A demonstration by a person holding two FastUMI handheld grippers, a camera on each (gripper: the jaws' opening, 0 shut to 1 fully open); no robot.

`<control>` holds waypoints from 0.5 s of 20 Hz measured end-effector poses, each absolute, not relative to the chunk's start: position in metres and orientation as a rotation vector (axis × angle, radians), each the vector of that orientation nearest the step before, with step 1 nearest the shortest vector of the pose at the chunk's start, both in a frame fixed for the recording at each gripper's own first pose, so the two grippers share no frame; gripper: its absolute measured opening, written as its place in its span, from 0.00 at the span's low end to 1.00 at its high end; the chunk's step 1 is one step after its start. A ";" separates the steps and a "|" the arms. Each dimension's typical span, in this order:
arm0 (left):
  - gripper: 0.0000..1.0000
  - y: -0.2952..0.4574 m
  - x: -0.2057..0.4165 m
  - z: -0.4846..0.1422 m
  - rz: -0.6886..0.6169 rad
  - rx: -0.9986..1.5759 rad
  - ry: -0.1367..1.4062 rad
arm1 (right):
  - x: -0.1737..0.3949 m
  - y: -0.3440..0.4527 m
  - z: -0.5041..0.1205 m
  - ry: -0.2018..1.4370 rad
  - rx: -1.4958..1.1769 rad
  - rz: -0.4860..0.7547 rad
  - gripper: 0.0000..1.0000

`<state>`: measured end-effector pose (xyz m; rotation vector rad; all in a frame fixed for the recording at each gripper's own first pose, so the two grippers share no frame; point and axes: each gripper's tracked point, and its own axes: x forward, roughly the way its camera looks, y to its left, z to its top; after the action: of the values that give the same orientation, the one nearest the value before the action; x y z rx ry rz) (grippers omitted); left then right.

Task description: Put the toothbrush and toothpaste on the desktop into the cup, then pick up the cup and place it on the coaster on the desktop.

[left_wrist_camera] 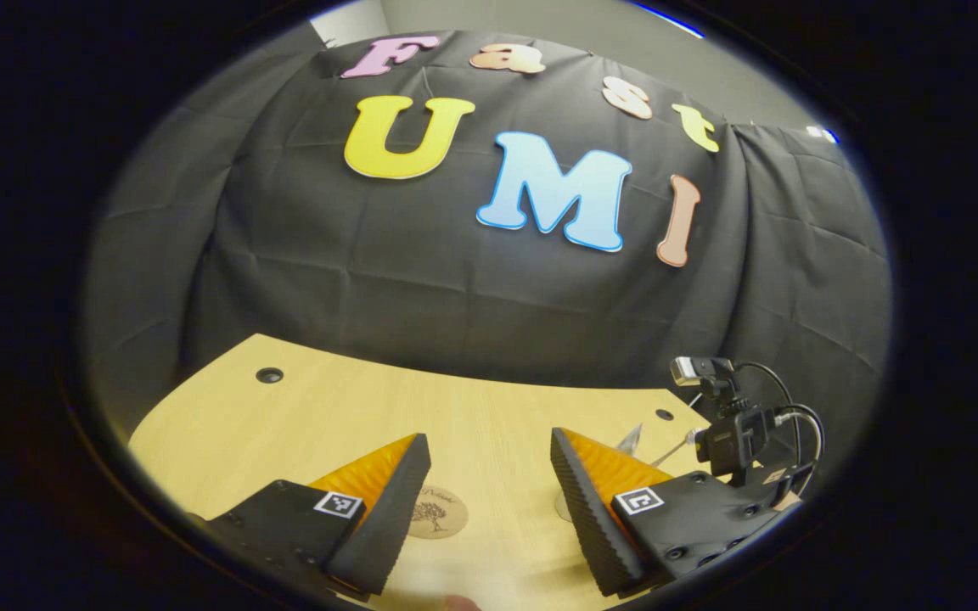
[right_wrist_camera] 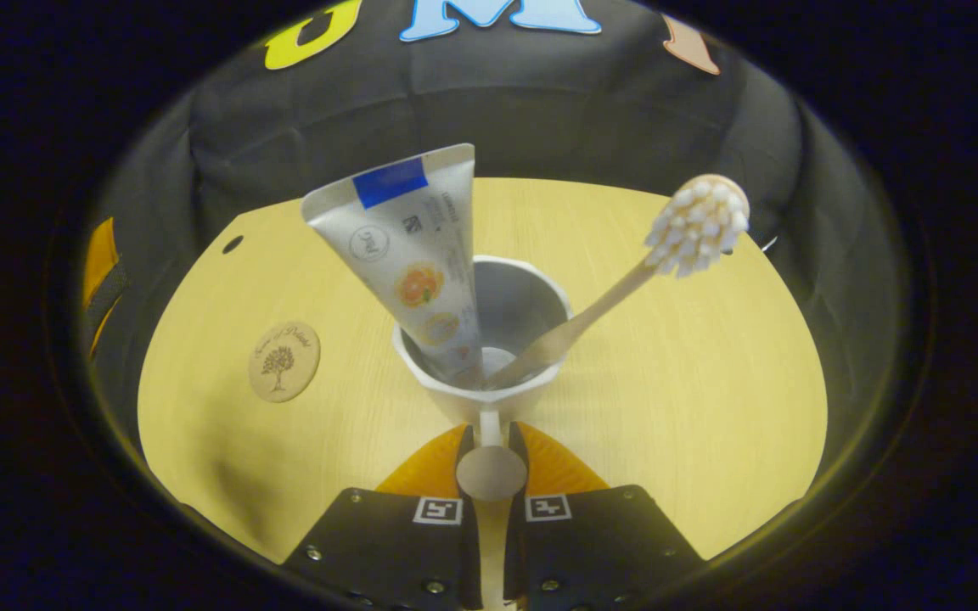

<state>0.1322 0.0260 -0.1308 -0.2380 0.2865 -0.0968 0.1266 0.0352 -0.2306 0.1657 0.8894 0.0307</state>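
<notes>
In the right gripper view a white cup point(right_wrist_camera: 531, 293) stands upright just ahead of my right gripper point(right_wrist_camera: 491, 443), whose fingers are shut on the cup's handle point(right_wrist_camera: 491, 472). A silver toothpaste tube point(right_wrist_camera: 408, 246) leans left inside the cup. Beside it a toothbrush point(right_wrist_camera: 599, 305) leans right, its bristled head up. Left of the cup, the round wooden coaster point(right_wrist_camera: 284, 361) lies flat on the desktop. In the left gripper view my left gripper point(left_wrist_camera: 489, 501) hangs open over the coaster point(left_wrist_camera: 442, 513), which its left finger partly covers.
The light wooden desktop point(right_wrist_camera: 693, 382) has small cable holes point(left_wrist_camera: 269, 374) near its back edge, and black cloth closes off the back. The right gripper's body with its camera and cables point(left_wrist_camera: 735, 437) shows at the right of the left gripper view.
</notes>
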 end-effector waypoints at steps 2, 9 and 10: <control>0.92 0.027 0.130 -0.130 -0.096 -0.239 0.287 | 0.125 0.036 -0.231 0.887 0.154 0.037 0.12; 0.92 0.039 0.121 -0.128 -0.082 -0.230 0.280 | 0.128 0.072 -0.223 0.823 0.274 0.094 0.12; 0.92 0.043 0.118 -0.128 -0.076 -0.225 0.280 | 0.128 0.076 -0.221 0.812 0.290 0.109 0.12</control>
<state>0.1183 0.0435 -0.1278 -0.2253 0.2796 -0.0762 0.1281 0.0764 -0.2207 0.2903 0.8117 0.1091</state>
